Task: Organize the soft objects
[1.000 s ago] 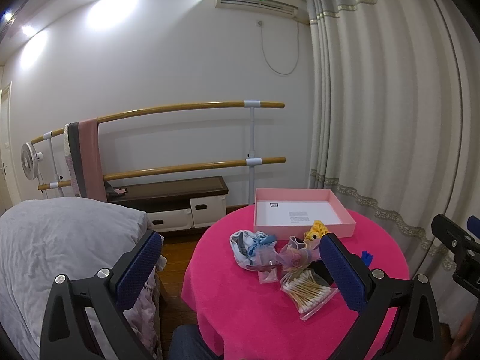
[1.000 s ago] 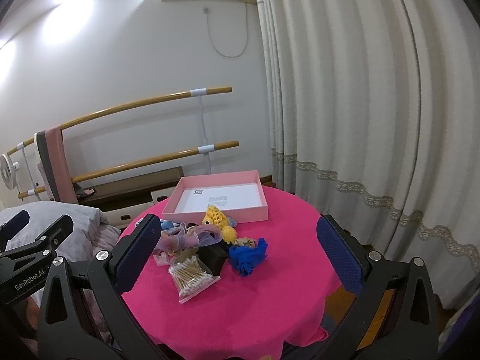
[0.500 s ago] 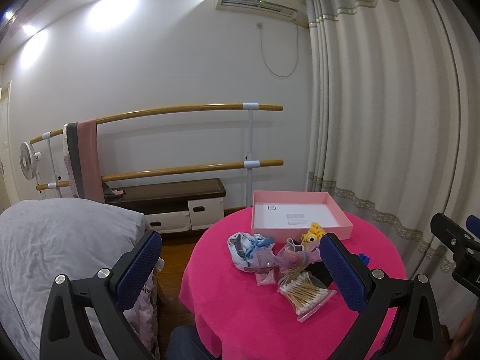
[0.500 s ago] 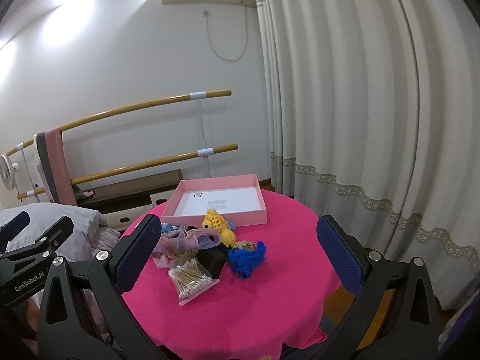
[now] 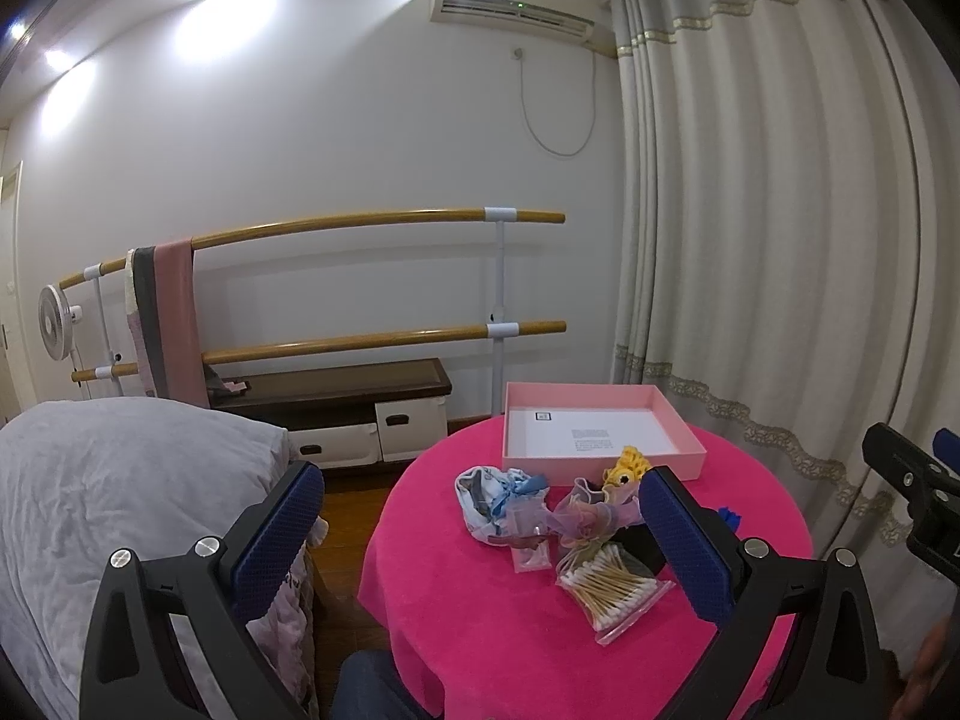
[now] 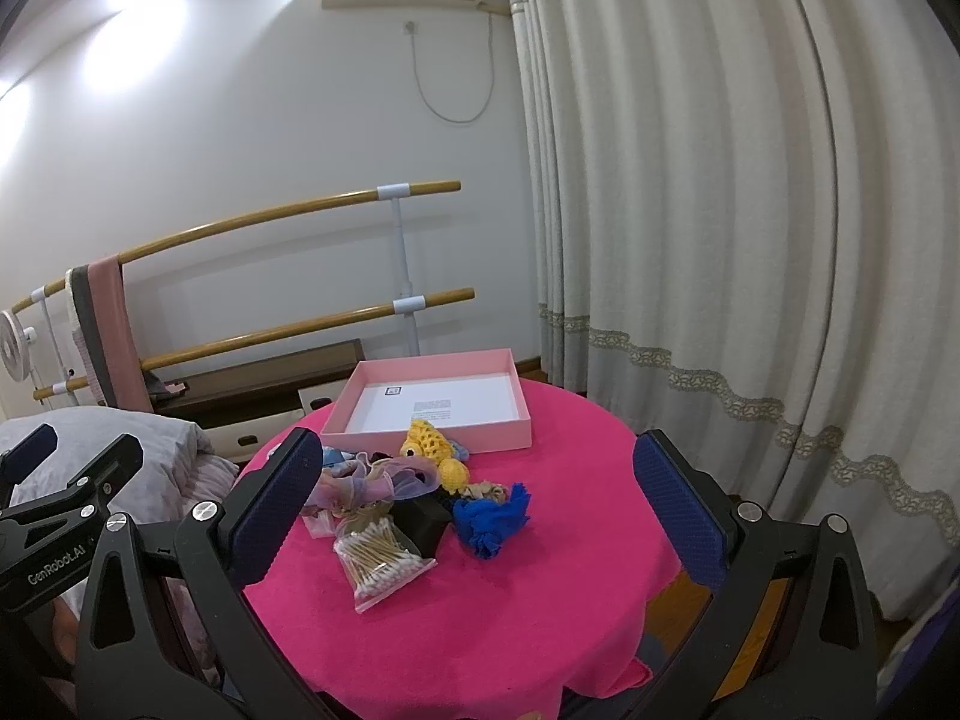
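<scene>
Lying in a loose pile just in front of the pink box (image 6: 432, 405), left to right, are a pale blue cloth (image 5: 486, 495), sheer pink ribbon (image 6: 366, 480), bagged cotton swabs (image 6: 381, 558), a yellow knitted toy (image 6: 435, 453) and a blue pompom (image 6: 492, 519). My left gripper (image 5: 480, 546) and right gripper (image 6: 474, 510) hover short of the box, both spread wide, gripping nothing.

A white wall-mounted air conditioner (image 5: 516, 5) hangs above two wooden ballet bars (image 5: 372, 222), one draped with a pink and grey towel (image 5: 171, 324). Cream pleated curtains (image 6: 690, 210) cover the right side, and a small white fan (image 5: 55, 324) stands far left.
</scene>
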### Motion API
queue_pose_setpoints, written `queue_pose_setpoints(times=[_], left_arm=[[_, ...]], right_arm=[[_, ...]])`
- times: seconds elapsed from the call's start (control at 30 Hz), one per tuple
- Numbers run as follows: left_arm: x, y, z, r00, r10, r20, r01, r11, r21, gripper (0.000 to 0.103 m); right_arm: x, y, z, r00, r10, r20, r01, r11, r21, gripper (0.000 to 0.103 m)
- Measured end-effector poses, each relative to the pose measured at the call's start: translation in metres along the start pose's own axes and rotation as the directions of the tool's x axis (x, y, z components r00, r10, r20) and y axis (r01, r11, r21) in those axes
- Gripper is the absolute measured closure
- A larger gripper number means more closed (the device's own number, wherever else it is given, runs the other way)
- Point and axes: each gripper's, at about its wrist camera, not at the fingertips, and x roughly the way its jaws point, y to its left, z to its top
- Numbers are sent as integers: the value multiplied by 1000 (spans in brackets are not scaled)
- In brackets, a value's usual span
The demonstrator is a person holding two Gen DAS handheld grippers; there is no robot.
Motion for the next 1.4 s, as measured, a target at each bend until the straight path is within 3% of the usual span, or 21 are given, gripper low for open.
queue_pose_setpoints(times=[0.27,0.67,0.93,1.4], left_arm=[[12,1,-4,1000,-4,-22,4,1000,-5,0],[64,7,-18,993,-10,-121,8,1000,-14,0],[116,3,-31,975,-32,-221,28,999,-19,0],[203,-34,-33,958,-70,-280,80,997,25,0]], right_arm=[[10,1,-4,1000,12,-24,-12,1000,-8,0],[53,-2,-20,994,2,-107,-7,999,-41,0],[102,-16,-47,973,4,-229,-9,1000,-21,0],[170,-32,-70,930,-1,-367,-2,1000,-7,0]])
